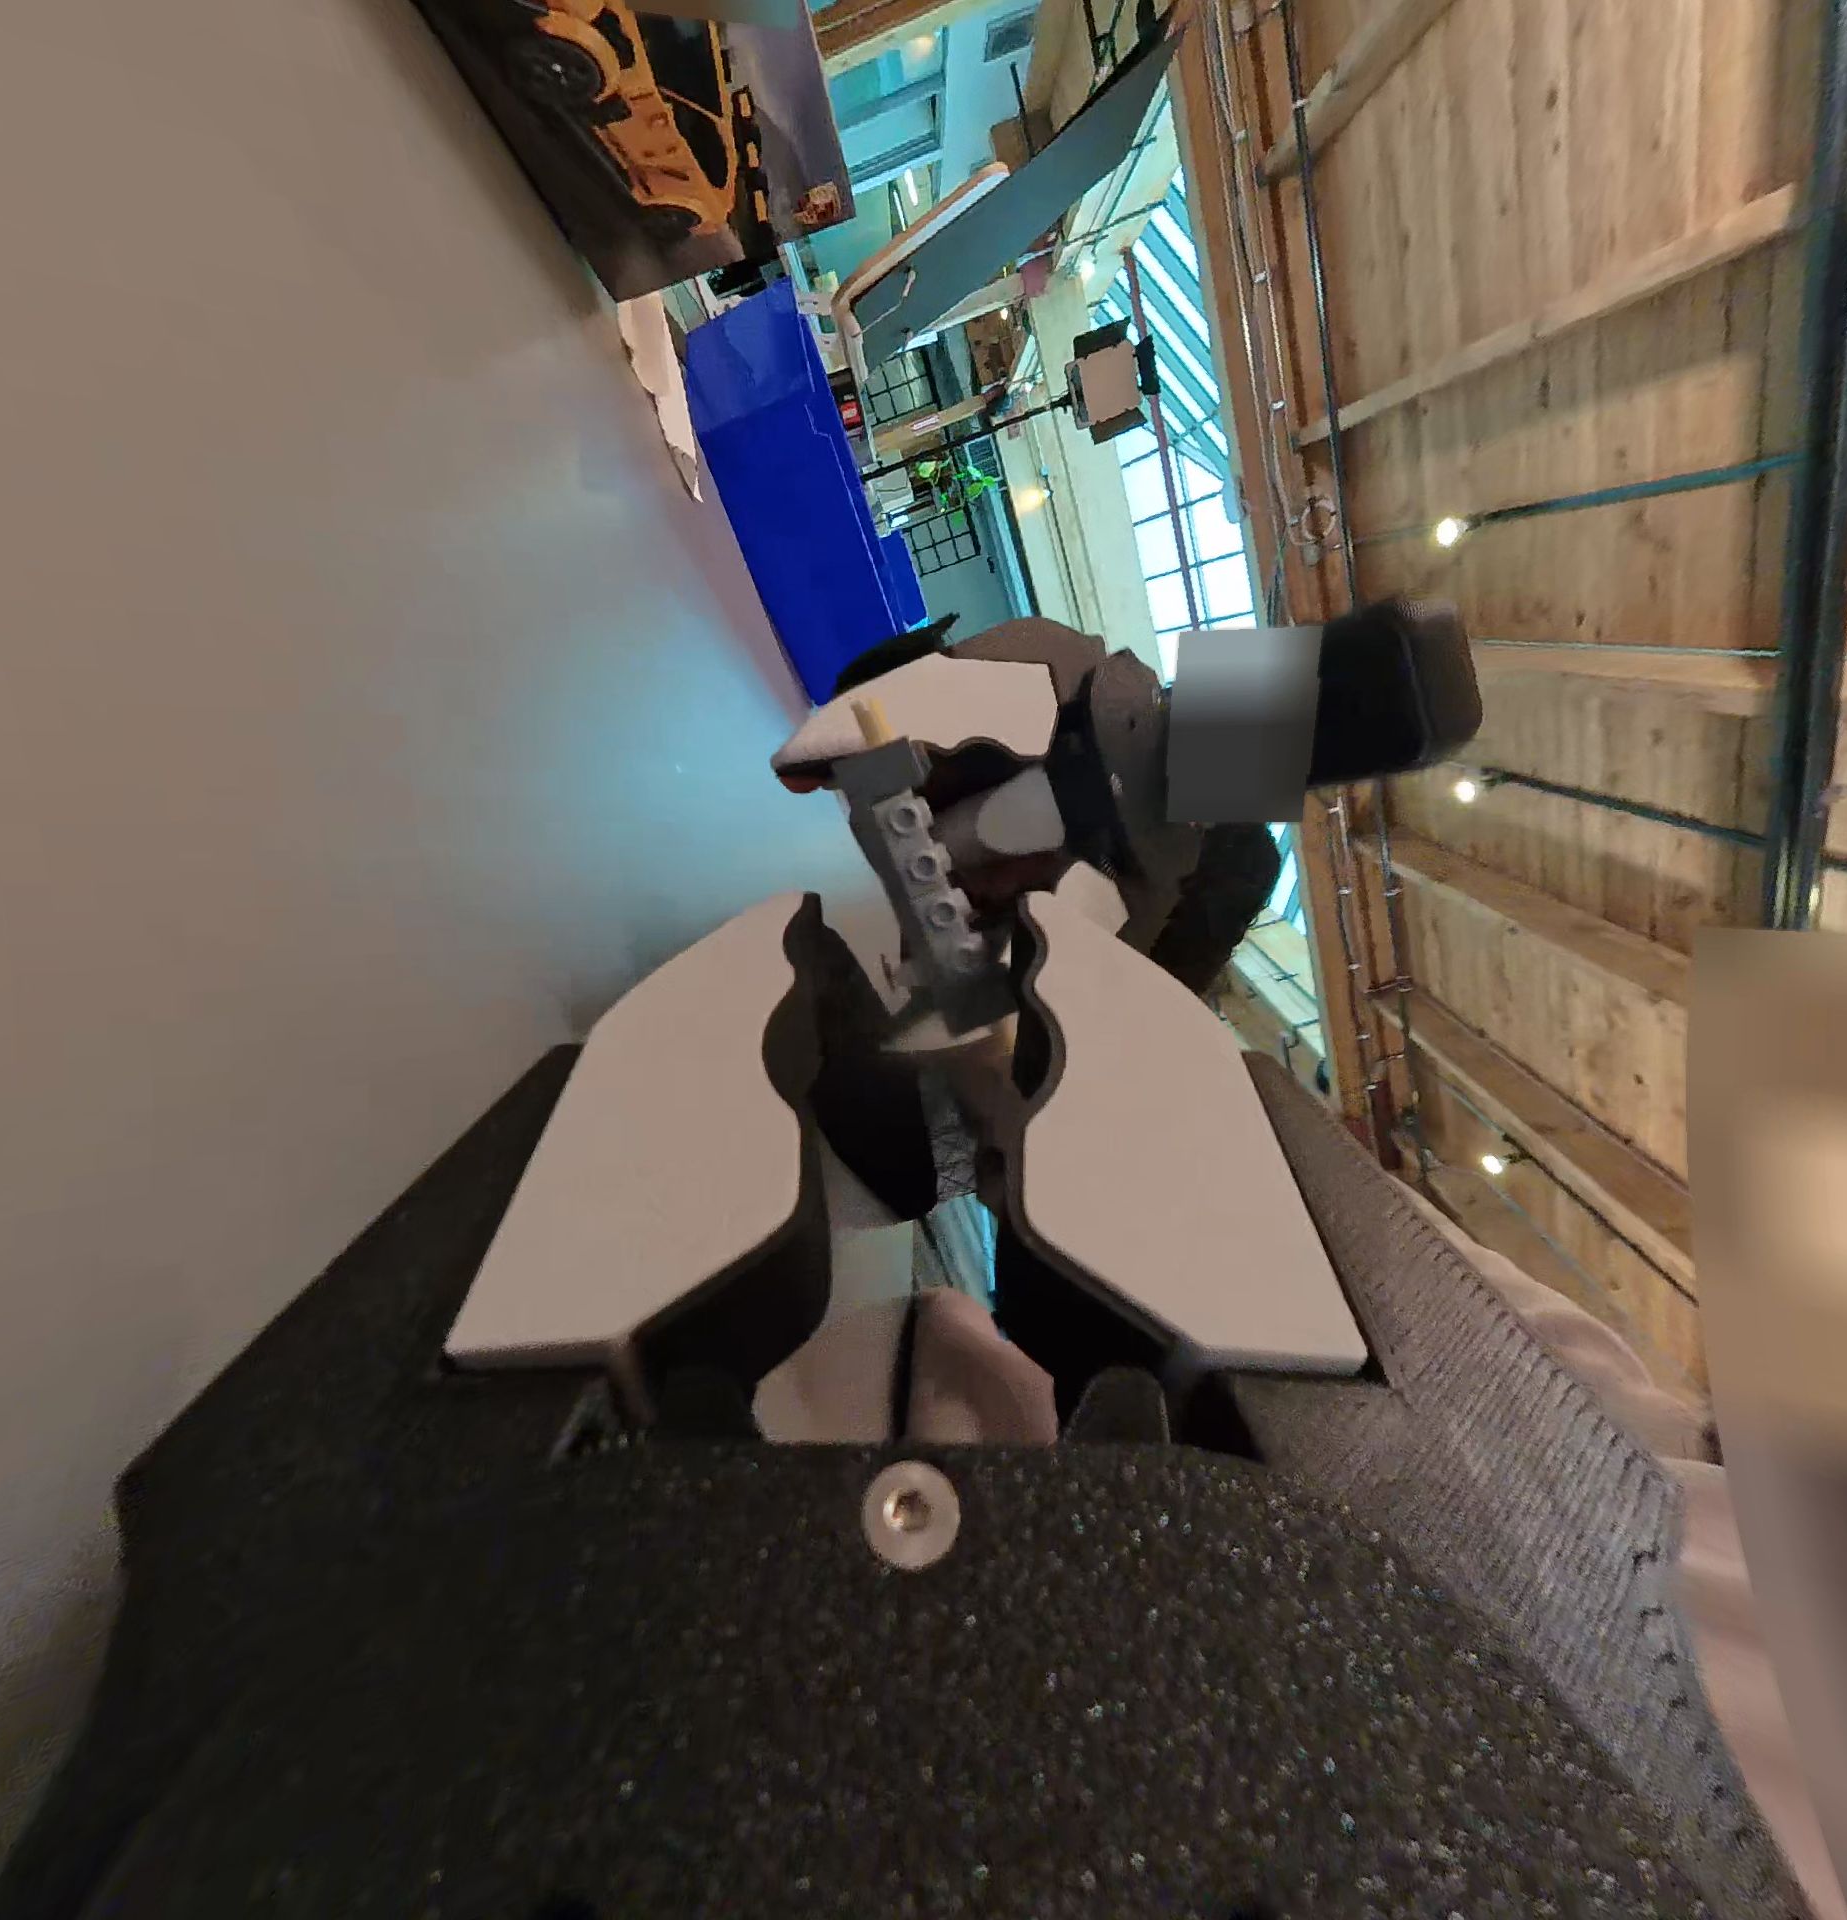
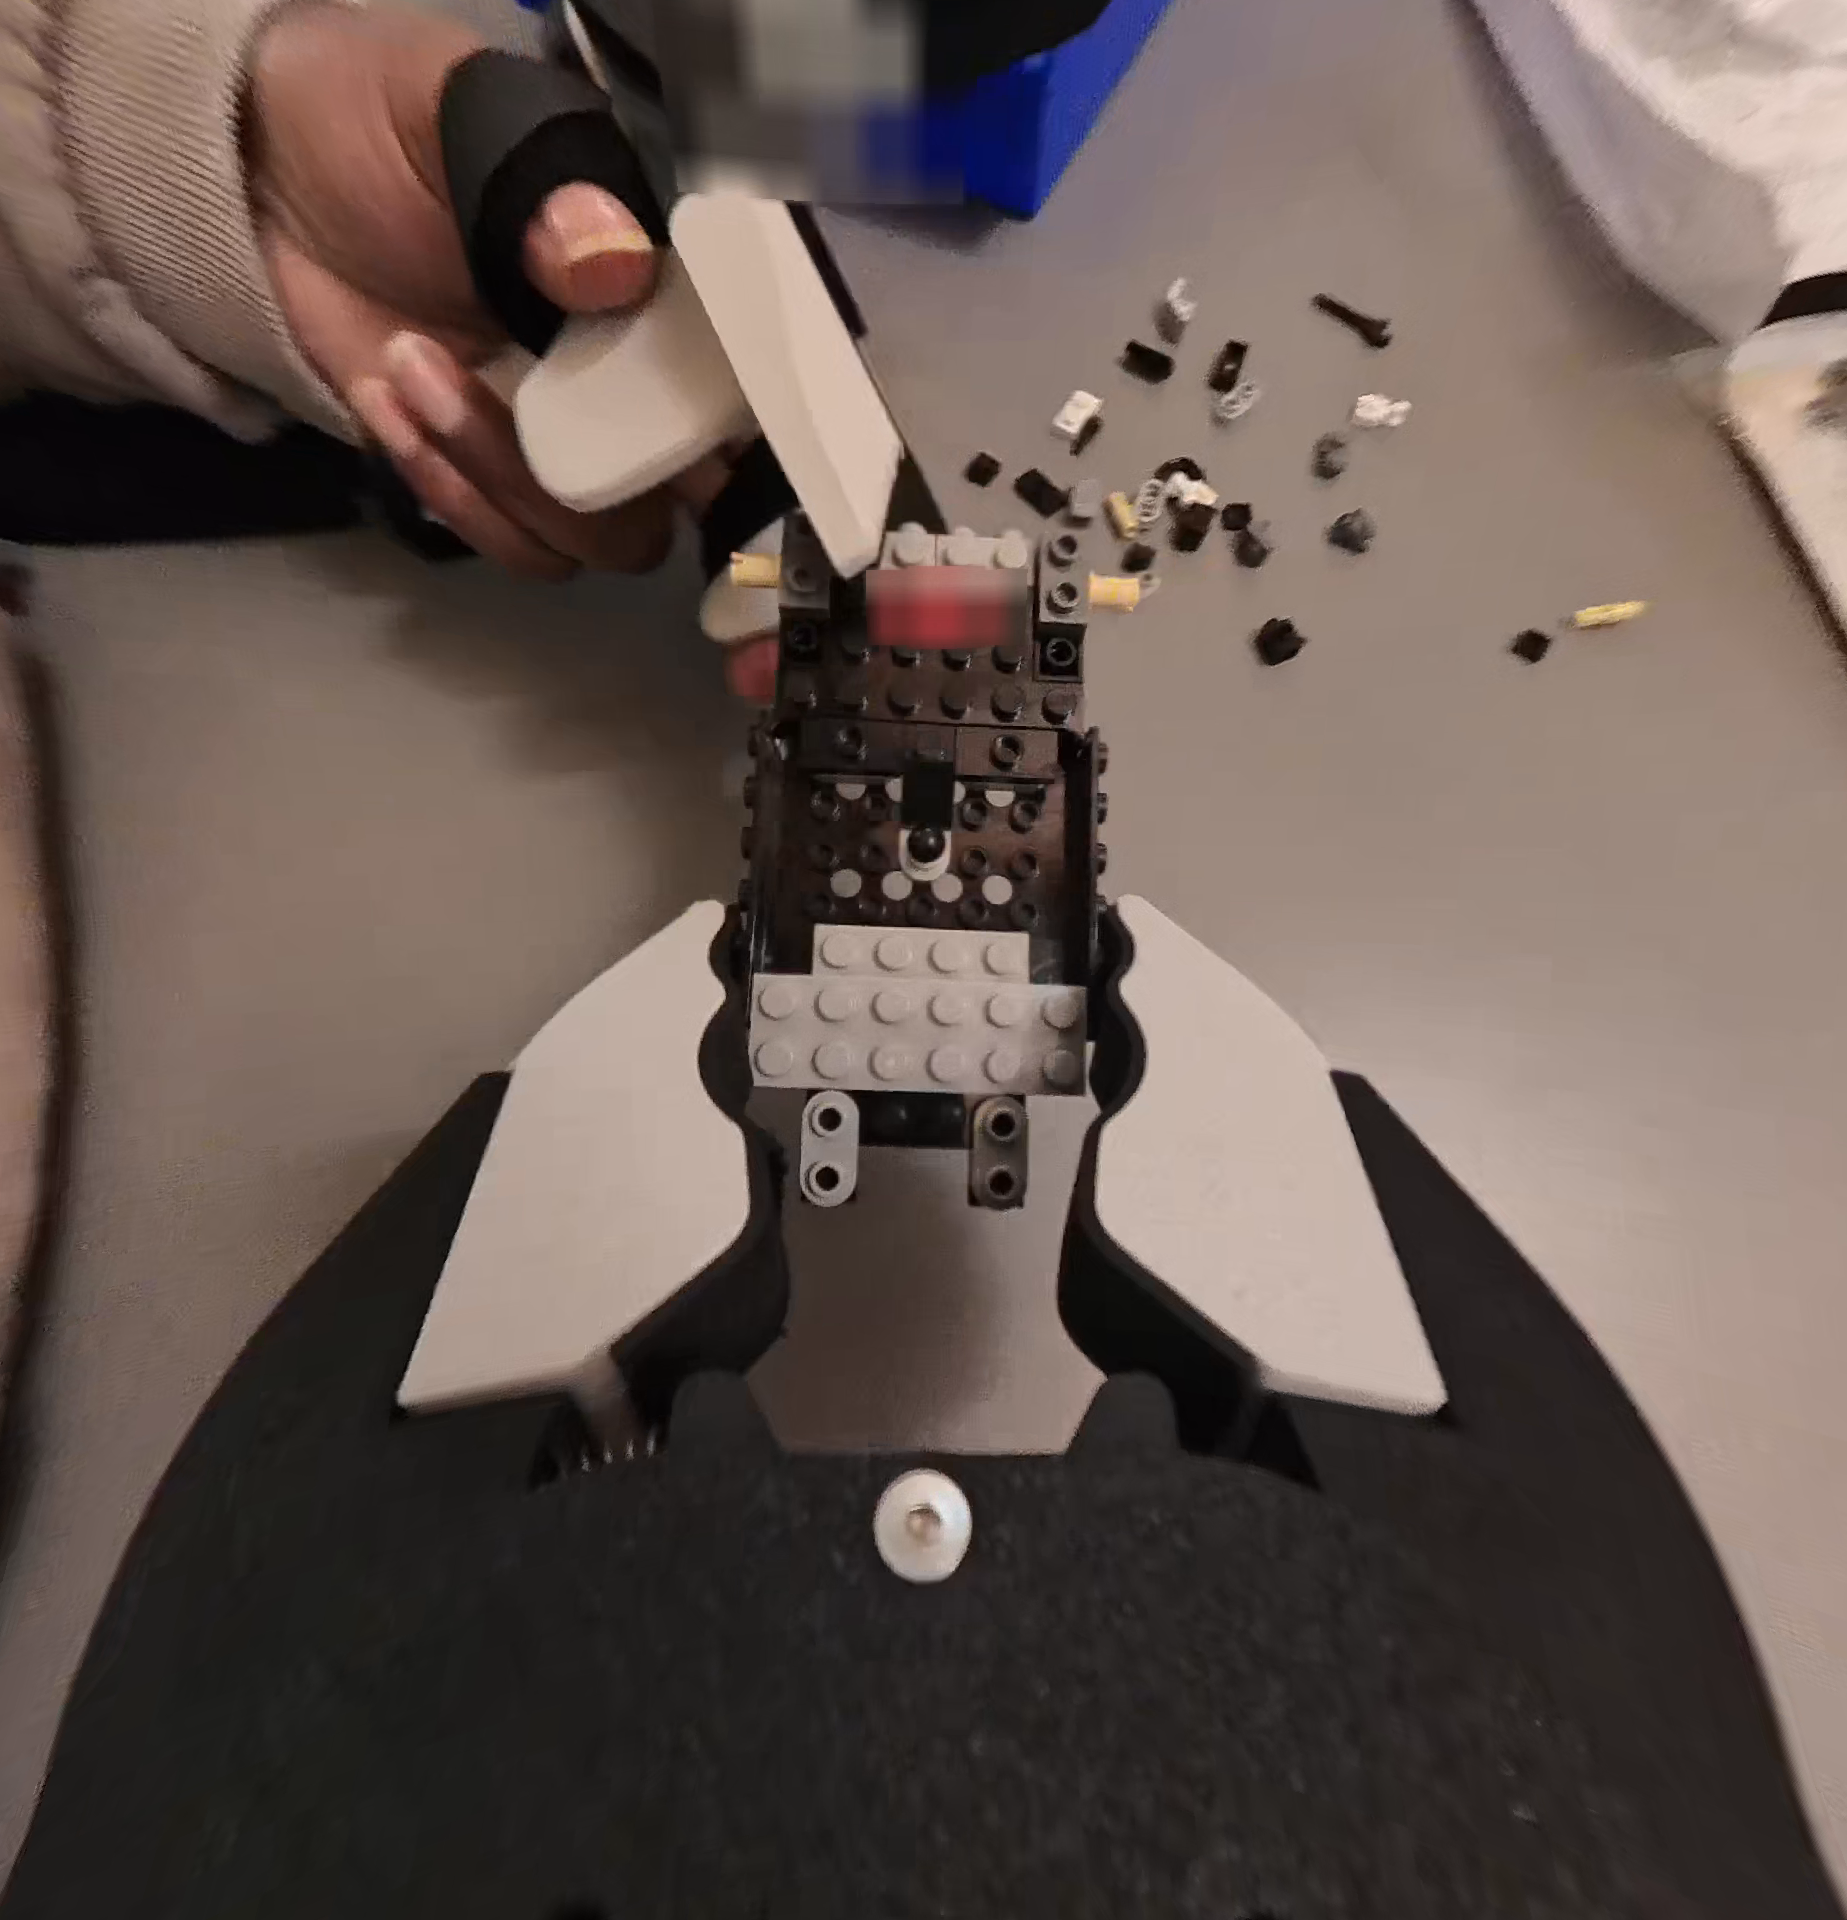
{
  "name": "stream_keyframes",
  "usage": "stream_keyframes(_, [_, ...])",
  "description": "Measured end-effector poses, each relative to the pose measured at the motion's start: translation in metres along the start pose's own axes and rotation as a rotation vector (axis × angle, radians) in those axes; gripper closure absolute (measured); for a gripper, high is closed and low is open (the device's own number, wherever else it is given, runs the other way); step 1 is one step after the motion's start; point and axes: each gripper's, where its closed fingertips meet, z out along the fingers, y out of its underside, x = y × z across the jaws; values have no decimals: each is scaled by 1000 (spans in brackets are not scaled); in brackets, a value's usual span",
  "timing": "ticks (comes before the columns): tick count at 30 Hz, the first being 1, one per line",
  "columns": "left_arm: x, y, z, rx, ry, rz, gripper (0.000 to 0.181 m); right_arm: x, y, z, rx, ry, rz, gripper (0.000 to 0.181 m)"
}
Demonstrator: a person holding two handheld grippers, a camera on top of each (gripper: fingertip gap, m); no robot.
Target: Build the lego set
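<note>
A grey table (image 2: 327, 831) runs bare toward 9 o'clock in the right wrist view, its 3 o'clock edge crowded by a white sheet (image 2: 1677, 135). Above it the right gripper (image 2: 914, 997) is clamped on the rear of a black-and-grey lego car chassis (image 2: 919, 831). The left gripper (image 2: 794, 561) bites the chassis's far end at 12 o'clock, with about 20 loose pieces (image 2: 1189, 488) scattered at 1 o'clock.

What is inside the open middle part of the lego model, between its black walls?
Inside the lego model lies a studded black floor with several light round spots and one small black ball piece on a white base. The near edge is covered by the grey plates.
</note>
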Motion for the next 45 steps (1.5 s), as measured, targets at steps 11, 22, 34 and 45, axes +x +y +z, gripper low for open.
stream_keyframes(11, [-3, -9, -9, -10, -53, 224, 151, -12, 11, -4, -54, -354, 343, 117])
stream_keyframes(22, [-24, -5, -8, -91, -306, 670, 168, 17, 55, 21, -214, -249, 90, 117])
stream_keyframes(34, [-28, -16, -16, -29, -392, 858, 169, 27, 59, 32, -159, -160, -116, 111])
stream_keyframes(45, [-18, -20, -16, 18, -435, 977, 168, 27, 59, 28, -93, -89, -113, 121])
